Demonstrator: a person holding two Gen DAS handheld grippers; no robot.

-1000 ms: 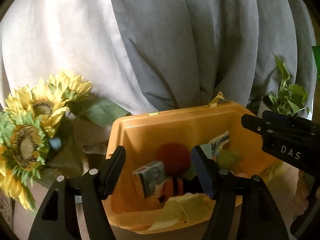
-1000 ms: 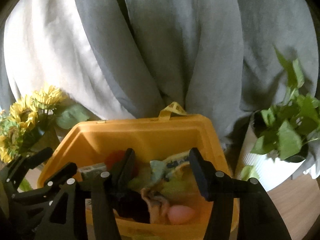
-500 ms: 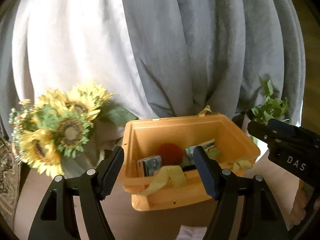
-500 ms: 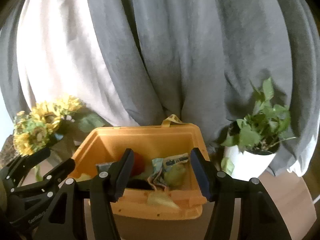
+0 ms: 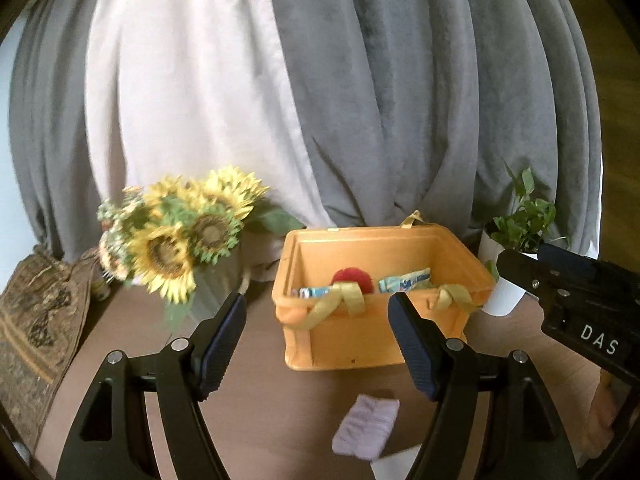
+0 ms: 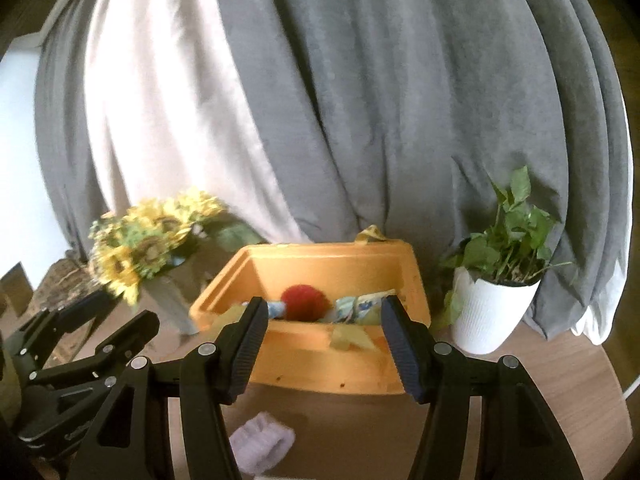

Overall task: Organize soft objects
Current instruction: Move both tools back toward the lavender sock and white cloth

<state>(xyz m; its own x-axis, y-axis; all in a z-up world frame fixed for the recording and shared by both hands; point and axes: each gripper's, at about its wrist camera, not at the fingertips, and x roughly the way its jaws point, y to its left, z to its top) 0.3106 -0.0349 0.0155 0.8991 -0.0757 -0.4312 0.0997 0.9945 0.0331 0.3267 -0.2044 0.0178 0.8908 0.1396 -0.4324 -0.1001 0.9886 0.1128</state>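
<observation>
We see our right gripper (image 6: 322,344), jaws apart and empty, facing an orange bin (image 6: 320,364) holding a red ball (image 6: 304,302); a lilac cloth (image 6: 262,442) lies on the table (image 6: 560,392) nearby.

The left gripper (image 5: 316,336), a black plastic two-finger tool with ribbed dark-blue pads (image 5: 412,344), points forward and slightly downward at the orange plastic bin (image 5: 344,336), short of its near wall. Its jaws stand apart with nothing between them. The right gripper (image 6: 322,346), of the same black build, sits just beside it on the right, aimed at the same bin from the near side, jaws parted and empty. Each shows at the edge of the other's view. No hand can be made out clearly.
</observation>
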